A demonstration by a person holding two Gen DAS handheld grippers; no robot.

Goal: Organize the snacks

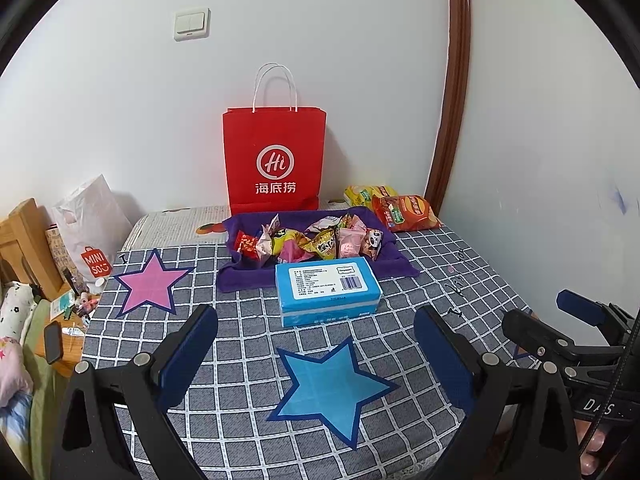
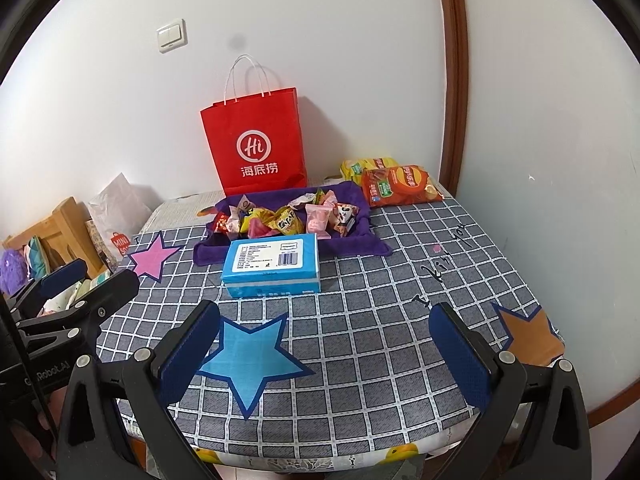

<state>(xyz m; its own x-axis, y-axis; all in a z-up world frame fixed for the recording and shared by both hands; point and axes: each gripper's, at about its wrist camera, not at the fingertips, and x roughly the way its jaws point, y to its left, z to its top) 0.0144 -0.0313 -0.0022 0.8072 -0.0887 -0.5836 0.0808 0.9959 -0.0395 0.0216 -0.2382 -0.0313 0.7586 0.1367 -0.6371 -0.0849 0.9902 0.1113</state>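
**Both Grippers Held Wide and Empty Over the Checked Cloth**

Nearest the lenses, the blue-padded fingers (image 1: 192, 344) of the left gripper (image 1: 316, 344) were spread wide, with nothing held between them; the same was seen of the right gripper (image 2: 326, 340), whose fingers (image 2: 460, 356) were also parted wide and empty. Beneath and between them a blue star (image 1: 332, 388) was laid flat on the grey checked tablecloth (image 2: 380, 280). A pink star (image 1: 150, 284) was placed far to the left, and an orange star (image 2: 528, 336) at the near right edge.

Beyond the blue star a blue tissue pack (image 1: 328, 288) was set, touching the near edge of a purple cloth (image 1: 240, 276). On that cloth a heap of small wrapped snacks (image 1: 312, 242) was gathered. To the far right, just beside the cloth, a red chip bag (image 1: 404, 212) was laid partly over a yellow chip bag (image 1: 360, 194). Behind the snacks a red paper bag (image 1: 274, 160) was stood upright against the white wall. Off the table to the left, a white plastic bag (image 1: 90, 224) was seen.
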